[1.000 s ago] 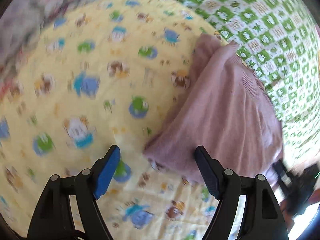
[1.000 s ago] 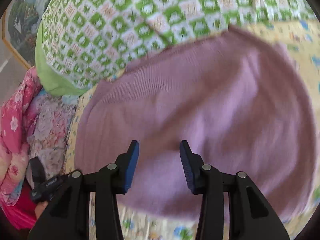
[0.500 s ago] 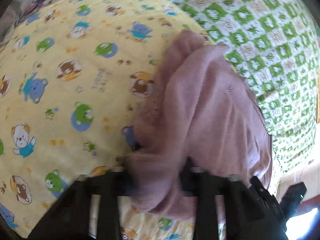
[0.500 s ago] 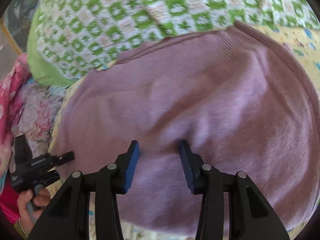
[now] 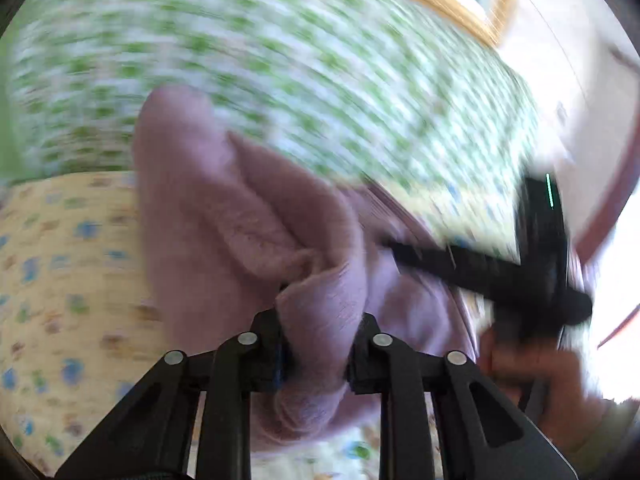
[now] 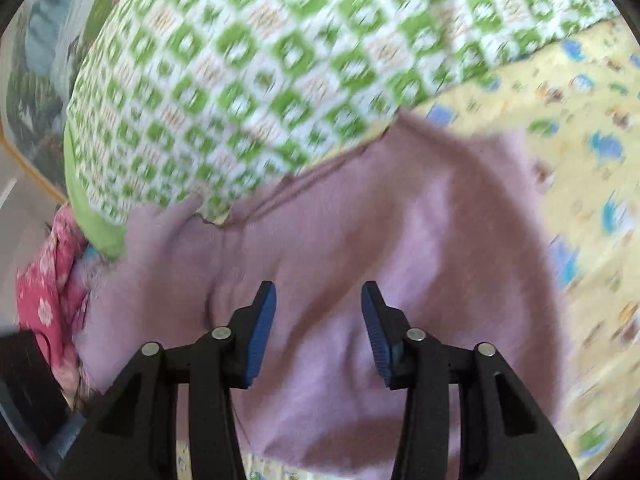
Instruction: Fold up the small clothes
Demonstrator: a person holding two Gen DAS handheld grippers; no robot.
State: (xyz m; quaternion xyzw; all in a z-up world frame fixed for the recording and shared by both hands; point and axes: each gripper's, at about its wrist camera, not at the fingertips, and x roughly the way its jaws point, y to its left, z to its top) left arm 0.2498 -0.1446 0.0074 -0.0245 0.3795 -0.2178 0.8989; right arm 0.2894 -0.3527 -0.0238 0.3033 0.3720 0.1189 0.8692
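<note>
Sweater (image 6: 400,280) lies on the yellow sheet (image 6: 592,128) beside the green quilt (image 6: 240,60). A second ago it lay flat; now its edge is bunched and lifted, pinched in the left gripper (image 5: 316,344), so a fold has begun. Right gripper (image 6: 318,332) hovers over it, jaws opening, nothing between them

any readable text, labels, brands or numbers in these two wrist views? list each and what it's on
None readable.
Purple knit garment: no tag or print visible.
Green-and-white checked quilt: pattern only, blurred.
Yellow cartoon-animal sheet: pictures only, no lettering made out.
Right tool as seen from the left wrist view: a green light strip, no legible marking; motion blur.
</note>
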